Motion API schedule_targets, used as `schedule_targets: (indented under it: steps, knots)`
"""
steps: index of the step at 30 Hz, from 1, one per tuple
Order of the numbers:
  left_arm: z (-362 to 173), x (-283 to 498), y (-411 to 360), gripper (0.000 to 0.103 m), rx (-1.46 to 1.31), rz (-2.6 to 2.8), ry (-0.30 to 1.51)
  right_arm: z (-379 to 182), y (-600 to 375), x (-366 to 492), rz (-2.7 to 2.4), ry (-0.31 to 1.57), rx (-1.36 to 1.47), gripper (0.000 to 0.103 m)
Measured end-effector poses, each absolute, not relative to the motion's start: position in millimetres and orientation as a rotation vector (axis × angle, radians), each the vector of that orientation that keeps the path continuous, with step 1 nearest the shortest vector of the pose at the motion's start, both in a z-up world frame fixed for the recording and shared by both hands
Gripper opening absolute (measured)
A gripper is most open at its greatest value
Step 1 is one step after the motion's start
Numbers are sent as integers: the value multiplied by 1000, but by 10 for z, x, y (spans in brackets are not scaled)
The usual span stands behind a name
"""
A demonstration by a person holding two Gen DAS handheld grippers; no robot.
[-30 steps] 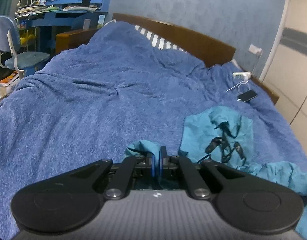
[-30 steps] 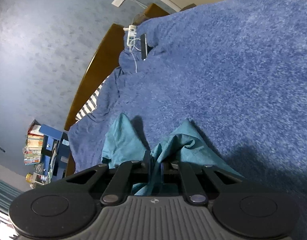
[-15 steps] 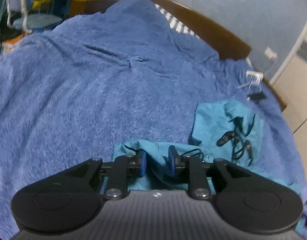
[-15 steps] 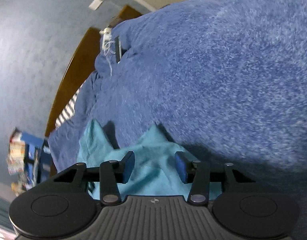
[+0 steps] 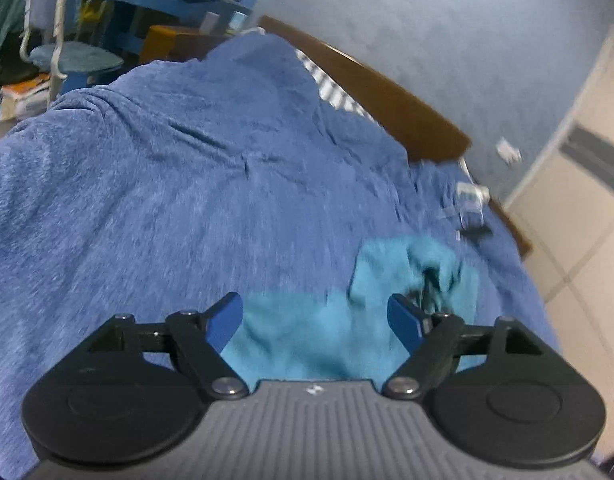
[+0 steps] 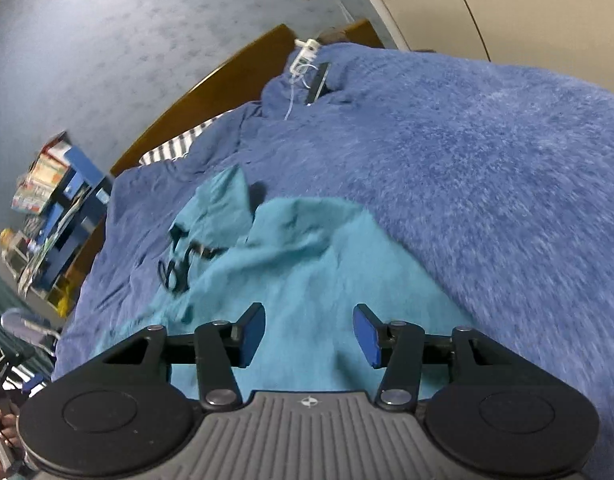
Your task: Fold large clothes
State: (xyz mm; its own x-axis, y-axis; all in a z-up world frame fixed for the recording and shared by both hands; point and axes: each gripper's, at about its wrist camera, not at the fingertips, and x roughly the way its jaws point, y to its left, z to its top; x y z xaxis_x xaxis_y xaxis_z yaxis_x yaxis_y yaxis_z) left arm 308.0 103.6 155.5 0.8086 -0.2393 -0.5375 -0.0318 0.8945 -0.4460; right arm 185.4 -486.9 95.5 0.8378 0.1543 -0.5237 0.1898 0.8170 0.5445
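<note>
Garment (image 6: 307, 264): soft teal cloth, rumpled, lying on the fuzzy blue blanket (image 6: 487, 168), long axis running from near toward the far headboard (image 6: 211, 84). Left gripper (image 5: 315, 316) and right gripper (image 6: 309, 332) have just been opening; both released, cloth below, not pinched.

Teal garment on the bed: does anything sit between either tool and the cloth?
Nothing visible does. The crumpled teal fabric garment lies on the blue fleece blanket, directly beyond the open left tool and right tool.
</note>
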Motion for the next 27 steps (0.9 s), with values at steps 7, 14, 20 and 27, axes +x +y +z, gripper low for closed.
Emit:
schedule_targets:
  steps: [7, 14, 20, 27]
  knots:
    - [1086, 1768, 726, 79, -399, -189, 666, 704, -4657, 999, -45, 598, 694, 55]
    - [549, 1221, 853, 79, -618, -95, 762, 349, -4693, 826, -65, 615, 834, 65]
    - [202, 1498, 1072, 79, -798, 23, 823, 38, -4907, 1064, -155, 612, 1001, 75]
    - [77, 1924, 1112, 74, -852, 60, 801, -197, -5018, 1255, -193, 537, 1112, 46]
